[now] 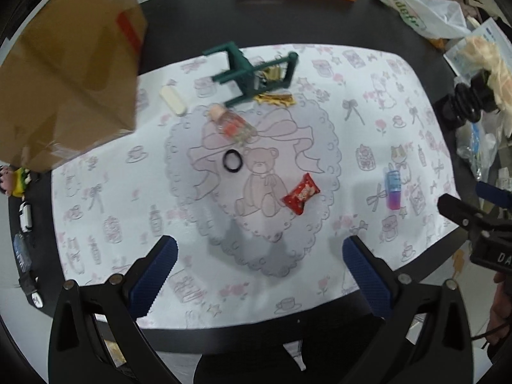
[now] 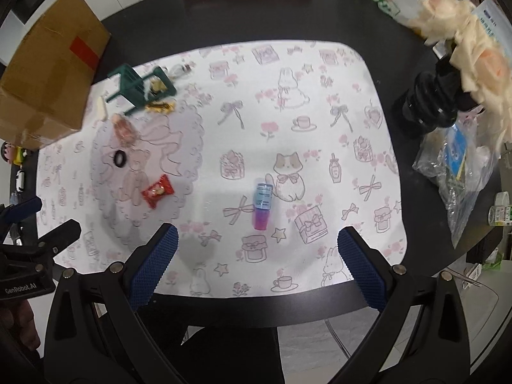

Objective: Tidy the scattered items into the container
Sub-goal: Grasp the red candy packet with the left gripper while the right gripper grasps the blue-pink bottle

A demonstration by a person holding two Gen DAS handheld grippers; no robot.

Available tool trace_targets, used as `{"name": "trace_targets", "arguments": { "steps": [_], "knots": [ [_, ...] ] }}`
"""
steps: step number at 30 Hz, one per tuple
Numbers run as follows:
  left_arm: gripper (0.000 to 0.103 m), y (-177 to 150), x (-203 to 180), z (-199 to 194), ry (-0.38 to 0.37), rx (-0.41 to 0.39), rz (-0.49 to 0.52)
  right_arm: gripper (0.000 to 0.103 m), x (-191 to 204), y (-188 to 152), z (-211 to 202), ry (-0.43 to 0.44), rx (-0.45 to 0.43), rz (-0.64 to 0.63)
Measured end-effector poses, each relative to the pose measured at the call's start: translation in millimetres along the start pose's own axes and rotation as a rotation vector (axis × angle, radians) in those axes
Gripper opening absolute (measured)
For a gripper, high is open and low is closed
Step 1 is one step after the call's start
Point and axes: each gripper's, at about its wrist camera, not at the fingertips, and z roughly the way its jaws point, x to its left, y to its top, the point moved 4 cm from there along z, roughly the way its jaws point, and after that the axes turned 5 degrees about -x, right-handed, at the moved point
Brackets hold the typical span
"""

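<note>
We hold both grippers spread wide and empty above the patterned mat (image 2: 320,73). Ahead of our right gripper (image 2: 256,257), just beyond its fingertips, lies the blue-and-pink tube (image 2: 263,203); the red candy wrapper (image 1: 300,194) lies ahead of our left gripper (image 1: 260,264), the cardboard box (image 1: 64,73) far left.

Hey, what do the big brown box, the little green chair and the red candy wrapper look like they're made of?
Big brown box: corrugated cardboard by the look, matte, with folded edges, shiny clear tape and a red label.
Little green chair: probably moulded plastic, uniform dark green with a slight sheen; painted wood can't be ruled out.
Red candy wrapper: likely glossy plastic or foil film, crinkled with twisted ends.
</note>
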Motion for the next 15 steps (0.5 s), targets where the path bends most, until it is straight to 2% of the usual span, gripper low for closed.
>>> {"name": "trace_targets", "arguments": {
  "steps": [5, 7, 15],
  "knots": [
    [0.100, -4, -22, 40, -0.036, 0.007, 0.053, 0.101, -6, -8, 39, 0.007, 0.017, -0.019],
    [0.094, -4, -29, 53, -0.020, 0.007, 0.083, 0.101, -9, -10, 53, 0.011, 0.020, -0.024],
    [0.083, 4, -38, 87, 0.008, 0.001, 0.096, 0.094, -14, -12, 95, 0.022, 0.048, -0.038]
  ]
}}
